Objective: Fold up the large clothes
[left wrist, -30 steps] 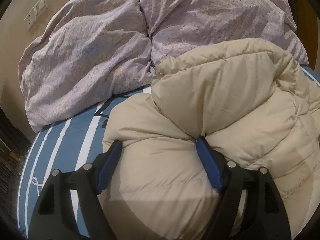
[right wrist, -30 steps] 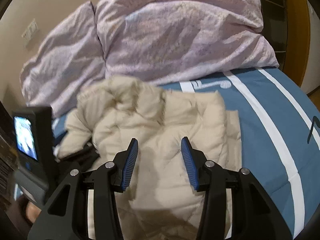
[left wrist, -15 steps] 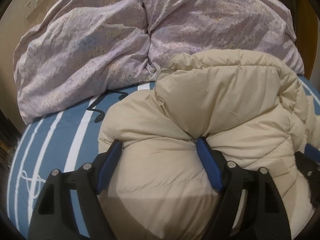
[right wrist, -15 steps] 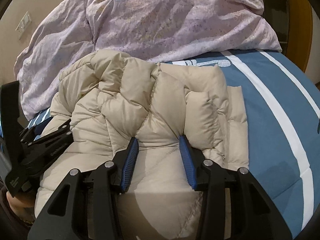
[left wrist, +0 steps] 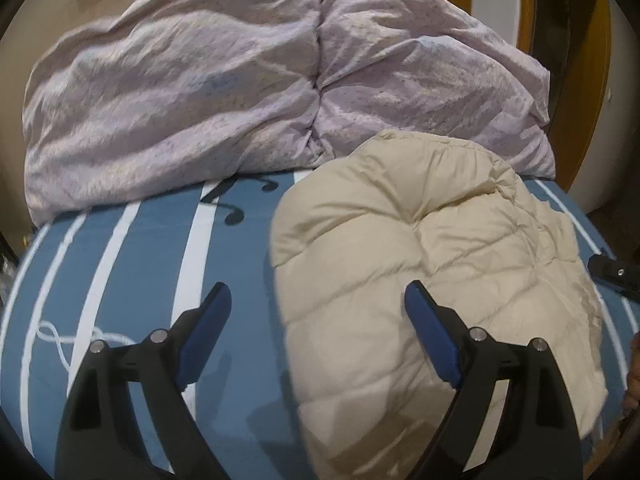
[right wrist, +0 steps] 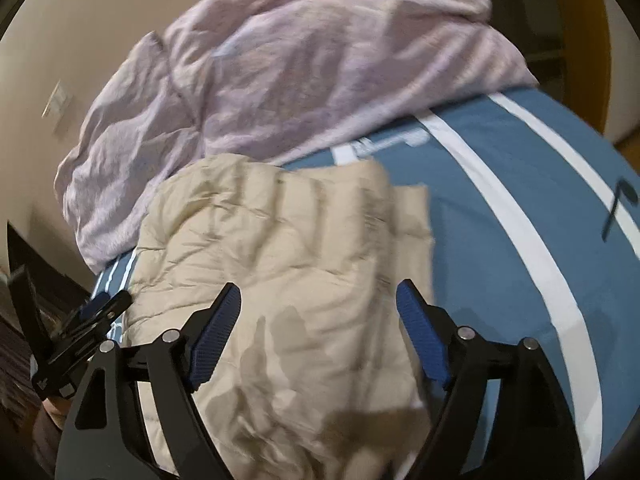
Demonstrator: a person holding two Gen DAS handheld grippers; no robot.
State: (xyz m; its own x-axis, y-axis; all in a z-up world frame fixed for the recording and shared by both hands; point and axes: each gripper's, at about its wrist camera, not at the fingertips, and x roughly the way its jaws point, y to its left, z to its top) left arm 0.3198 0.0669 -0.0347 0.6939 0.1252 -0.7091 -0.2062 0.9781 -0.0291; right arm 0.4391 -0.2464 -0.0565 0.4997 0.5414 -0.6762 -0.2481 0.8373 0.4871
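A beige quilted down jacket (left wrist: 432,264) lies folded in a puffy bundle on the blue striped bed (left wrist: 132,264). My left gripper (left wrist: 320,312) hovers over the jacket's left edge. Its jaws are opening wide and press on nothing; the right finger (left wrist: 428,332) is above the fabric and the left one above bare sheet. In the right wrist view the jacket (right wrist: 280,240) fills the middle. My right gripper (right wrist: 320,312) hangs over its near part, jaws opening, with cloth below them but not pinched. The left gripper (right wrist: 92,312) shows at that view's left edge.
A crumpled lilac duvet (left wrist: 240,92) is heaped along the back of the bed against a beige wall with a socket plate (right wrist: 58,104). A wooden door frame (left wrist: 572,80) stands at the right. Blue sheet with white stripes (right wrist: 520,220) lies bare right of the jacket.
Both grippers have let go of the jacket folds and drawn back with their jaws spread. The jacket has settled flatter on the bed. The left gripper has shifted left, over the sheet.
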